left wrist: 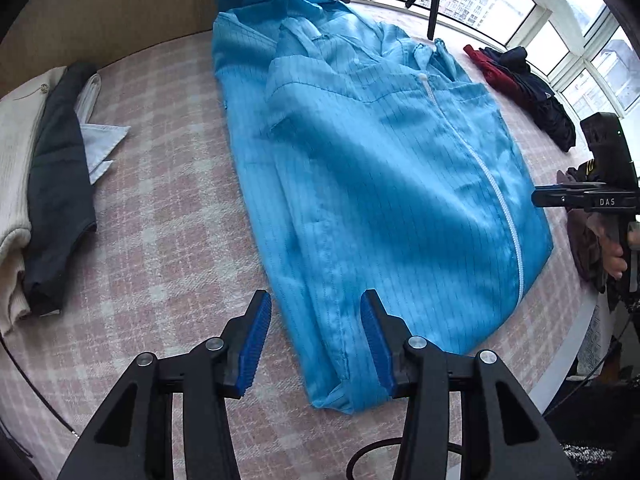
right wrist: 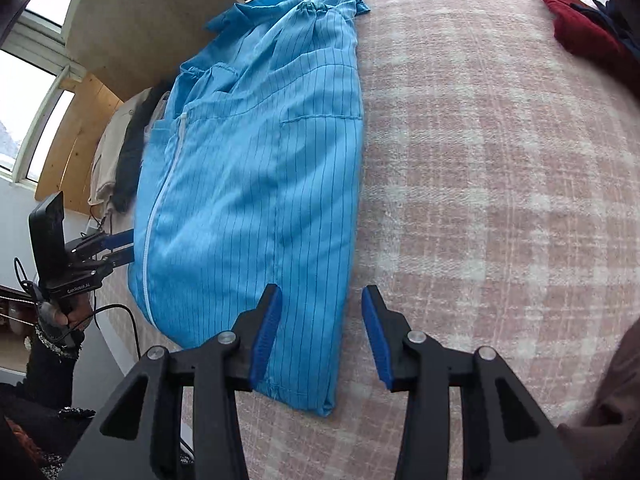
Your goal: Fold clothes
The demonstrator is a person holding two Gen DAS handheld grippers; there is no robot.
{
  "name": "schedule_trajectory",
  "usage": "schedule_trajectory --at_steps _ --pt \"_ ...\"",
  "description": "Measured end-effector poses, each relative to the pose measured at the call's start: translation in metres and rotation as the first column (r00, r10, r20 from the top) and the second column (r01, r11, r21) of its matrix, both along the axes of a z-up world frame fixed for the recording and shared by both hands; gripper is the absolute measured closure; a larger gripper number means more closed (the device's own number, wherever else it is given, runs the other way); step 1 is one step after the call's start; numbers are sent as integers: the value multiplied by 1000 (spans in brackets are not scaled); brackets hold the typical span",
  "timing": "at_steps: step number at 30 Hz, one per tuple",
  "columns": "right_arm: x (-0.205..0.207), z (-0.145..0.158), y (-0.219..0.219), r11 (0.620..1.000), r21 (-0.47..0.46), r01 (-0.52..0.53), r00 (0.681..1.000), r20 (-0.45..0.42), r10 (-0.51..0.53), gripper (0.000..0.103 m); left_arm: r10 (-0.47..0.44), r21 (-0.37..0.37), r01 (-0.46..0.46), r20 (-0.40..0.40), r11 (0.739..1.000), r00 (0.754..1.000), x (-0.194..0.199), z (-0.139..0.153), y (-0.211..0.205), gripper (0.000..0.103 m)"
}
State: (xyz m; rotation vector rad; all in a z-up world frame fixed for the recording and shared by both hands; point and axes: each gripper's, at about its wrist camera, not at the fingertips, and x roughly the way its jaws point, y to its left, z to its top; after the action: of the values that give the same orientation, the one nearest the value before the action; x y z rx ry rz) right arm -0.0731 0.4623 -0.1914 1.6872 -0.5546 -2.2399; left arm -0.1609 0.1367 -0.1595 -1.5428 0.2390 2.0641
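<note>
A blue pinstriped jacket [left wrist: 380, 168] with a white zipper [left wrist: 492, 184] lies flat on the pink plaid surface, sleeves folded in. My left gripper [left wrist: 316, 300] stands open over the near left hem corner; the fabric lies between its blue pads [left wrist: 256, 344] without being pinched. In the right wrist view the same jacket [right wrist: 248, 184] stretches away, and my right gripper [right wrist: 322, 292] is open astride the near right hem corner, its right pad [right wrist: 378, 340] clear of the cloth. Each gripper shows in the other's view: the right gripper [left wrist: 538, 199] and the left gripper [right wrist: 129, 246], both at the jacket's edge.
Folded clothes [left wrist: 52, 168], cream, dark and white, are stacked at the left. A red and navy heap [left wrist: 520, 80] lies at the back right, also the red garment [right wrist: 576, 28]. A tripod [left wrist: 430, 4] stands by the windows. The surface's rounded edge [left wrist: 580, 344] runs near right.
</note>
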Motion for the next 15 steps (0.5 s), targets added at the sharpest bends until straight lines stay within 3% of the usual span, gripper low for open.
schedule_trajectory --at_steps 6,7,8,9,11,12,15 --pt "-4 0 -11 999 23 -22 1000 -20 22 62 -71 5 72 -25 997 997 -1 -2 19 65" --pt "-5 -1 -12 999 24 -22 1000 -19 22 62 -76 7 76 -27 997 997 -2 -4 20 71" --pt "-5 -1 -12 1000 22 -20 1000 -22 20 62 -75 11 76 -24 997 997 -4 -5 20 86" --pt "-5 0 -13 1000 20 -19 999 -28 19 62 -67 20 67 -16 998 998 -7 -6 19 92" --pt "-6 1 -14 1000 14 -16 999 -41 17 73 -43 65 43 1 997 999 -10 -2 13 100" --pt "-6 3 -14 1000 12 -17 999 -48 18 82 -31 82 31 0 996 1000 -10 3 9 100" --pt "-6 13 -15 1000 9 -26 997 -75 27 94 1 125 1 -12 992 1000 -5 19 -5 102"
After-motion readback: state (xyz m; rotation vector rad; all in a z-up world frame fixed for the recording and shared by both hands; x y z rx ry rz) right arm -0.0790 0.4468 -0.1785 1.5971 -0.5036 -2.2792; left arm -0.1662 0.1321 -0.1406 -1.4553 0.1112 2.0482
